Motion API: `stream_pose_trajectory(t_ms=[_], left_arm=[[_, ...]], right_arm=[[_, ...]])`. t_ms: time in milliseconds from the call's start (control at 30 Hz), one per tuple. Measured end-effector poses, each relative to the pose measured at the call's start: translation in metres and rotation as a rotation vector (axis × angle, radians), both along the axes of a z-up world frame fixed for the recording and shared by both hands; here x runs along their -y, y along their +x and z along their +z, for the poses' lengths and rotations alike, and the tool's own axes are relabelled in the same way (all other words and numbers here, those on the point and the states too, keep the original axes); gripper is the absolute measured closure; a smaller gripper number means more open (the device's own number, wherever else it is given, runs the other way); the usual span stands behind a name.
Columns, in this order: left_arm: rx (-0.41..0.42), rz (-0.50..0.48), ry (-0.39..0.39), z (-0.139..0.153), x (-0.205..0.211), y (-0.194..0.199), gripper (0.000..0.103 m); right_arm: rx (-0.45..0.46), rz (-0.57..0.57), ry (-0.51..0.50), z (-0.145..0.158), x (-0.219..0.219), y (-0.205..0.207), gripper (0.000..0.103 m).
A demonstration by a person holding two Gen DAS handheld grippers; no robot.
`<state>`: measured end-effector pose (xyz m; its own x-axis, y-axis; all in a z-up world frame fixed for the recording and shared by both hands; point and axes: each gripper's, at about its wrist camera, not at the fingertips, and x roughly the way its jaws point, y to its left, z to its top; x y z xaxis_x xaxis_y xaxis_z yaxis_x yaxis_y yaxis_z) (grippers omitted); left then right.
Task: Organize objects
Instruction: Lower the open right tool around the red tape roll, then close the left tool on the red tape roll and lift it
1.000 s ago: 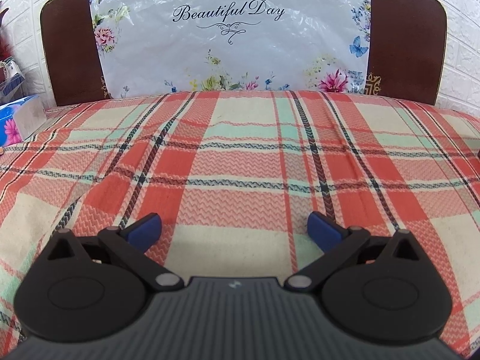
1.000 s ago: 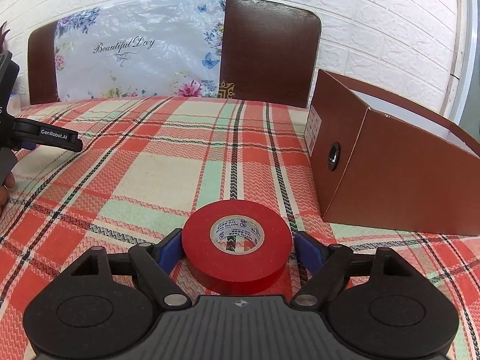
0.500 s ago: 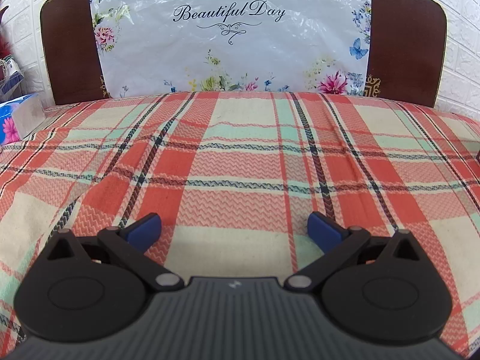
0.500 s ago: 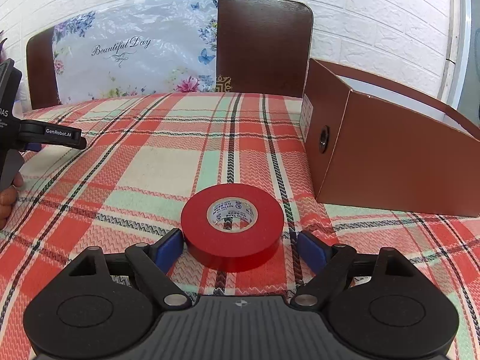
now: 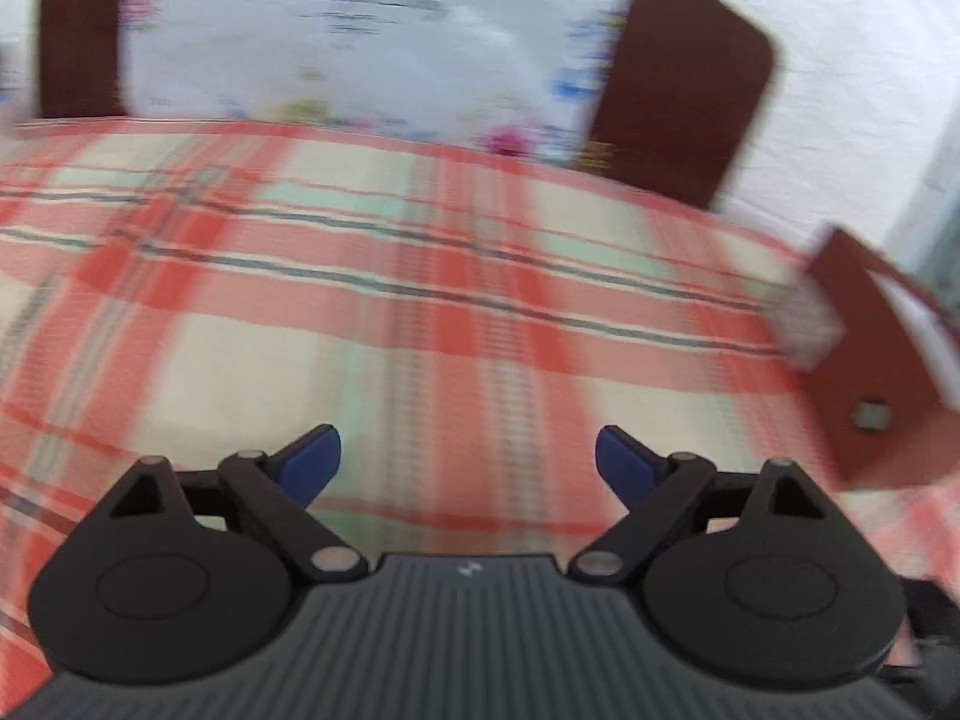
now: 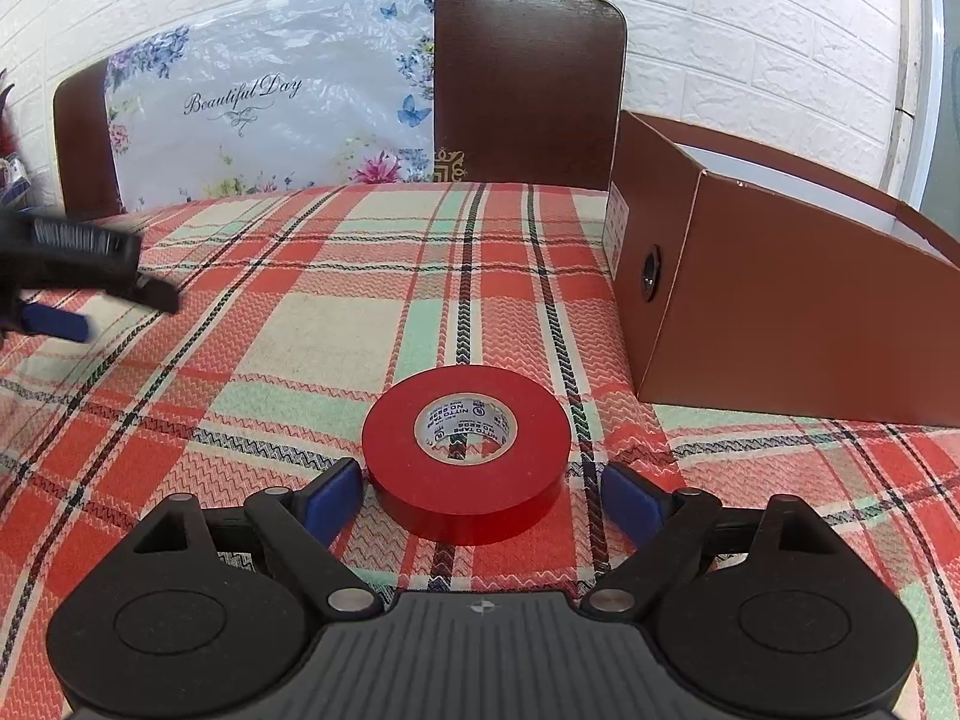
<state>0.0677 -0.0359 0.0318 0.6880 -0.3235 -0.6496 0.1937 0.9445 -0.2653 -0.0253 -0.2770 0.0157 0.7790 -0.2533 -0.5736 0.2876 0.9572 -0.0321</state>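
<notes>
The right claw [image 6: 480, 495] is spread and its jaws are opening, the blue pads [image 6: 329, 501] standing clear on either side of a red roll of tape [image 6: 467, 450]. The roll lies flat on the checked cloth [image 6: 336, 330], hole upward, a little ahead of the pads and touching neither of them. To the right of the roll, near but apart from it, stands a brown cardboard box [image 6: 780, 312] with its top open and a small round hole in the end wall that faces the roll. At the far edge of the cloth a dark brown headboard [image 6: 528, 84] rises against a white brick wall [image 6: 750, 30], with a flowered plastic sheet [image 6: 270, 108] printed "Beautiful Day" draped over its left part.

The left claw [image 5: 468, 468] has nothing between its pads, which stand wide while the jaws are closing. Its view is smeared by motion, so little beyond it is sure: bare checked cloth lies under the pads, and what seems to be the brown box sits at the right edge. From the right camera this claw appears blurred at the far left, above the cloth, well apart from the tape.
</notes>
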Motion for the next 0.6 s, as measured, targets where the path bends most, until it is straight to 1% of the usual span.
stream_pose_trajectory(t_ms=[67,133,167,233,267,333,467,533,600], left_arm=[[-0.009,-0.129,0.004,0.01,0.037,-0.009,0.01],[-0.022,-0.236,0.032,0.012,0.073,-0.019,0.011],[-0.039,-0.276,0.051,0.01,0.087,-0.023,0.012],[-0.074,-0.328,0.105,0.003,0.107,-0.027,0.019],[-0.083,-0.342,0.118,0.0,0.111,-0.028,0.019],[-0.105,-0.356,0.111,-0.006,0.111,-0.025,0.019],[-0.151,-0.322,0.088,-0.013,0.104,-0.013,0.021],[-0.182,-0.309,0.048,-0.017,0.097,-0.009,0.021],[-0.193,-0.298,0.022,-0.019,0.096,-0.008,0.021]], right_arm=[[-0.002,0.007,0.0,0.001,0.0,-0.002,0.017],[-0.007,0.021,-0.001,0.002,0.0,-0.003,0.016],[-0.01,0.032,0.001,0.002,0.001,-0.005,0.016],[-0.017,0.055,0.009,0.003,0.003,-0.007,0.015],[-0.021,0.069,0.014,0.004,0.006,-0.008,0.015],[-0.032,0.097,0.015,0.005,0.009,-0.009,0.013],[-0.043,0.118,0.019,0.005,0.014,-0.008,0.011],[-0.036,0.12,0.014,0.005,0.014,-0.01,0.011],[-0.03,0.119,0.015,0.004,0.014,-0.01,0.01]])
